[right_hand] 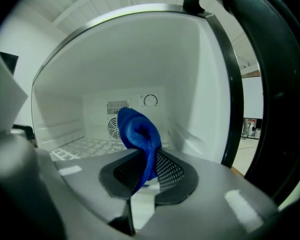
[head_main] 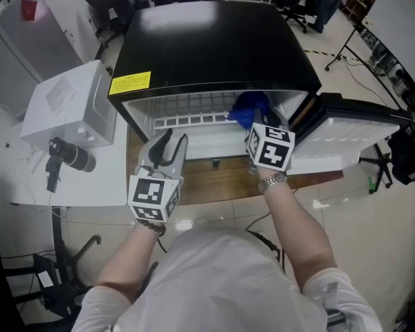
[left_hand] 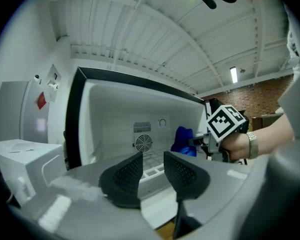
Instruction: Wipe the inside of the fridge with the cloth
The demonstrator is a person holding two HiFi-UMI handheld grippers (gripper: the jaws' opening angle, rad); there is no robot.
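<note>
No word can be read from where I stand. A yellow label (head_main: 130, 82) sits on the black top of the fridge (head_main: 214, 40), near its front left corner, its dark print too small to make out. The cubes on the left gripper (head_main: 170, 140) and the right gripper (head_main: 253, 126) carry black-and-white square markers: patterns only, no letters or figures.

A glossy pale tiled floor (head_main: 353, 213) fills the head view, with a white box (head_main: 69, 106) on a white tabletop (head_main: 97, 185) at nine o'clock, black office chairs (head_main: 297, 2) at one and a black tripod (head_main: 346, 43) at two. In the left gripper view a ribbed white ceiling (left_hand: 140, 19) carries a lit strip light (left_hand: 233, 74) at two o'clock, above a brick wall (left_hand: 262, 91).
</note>
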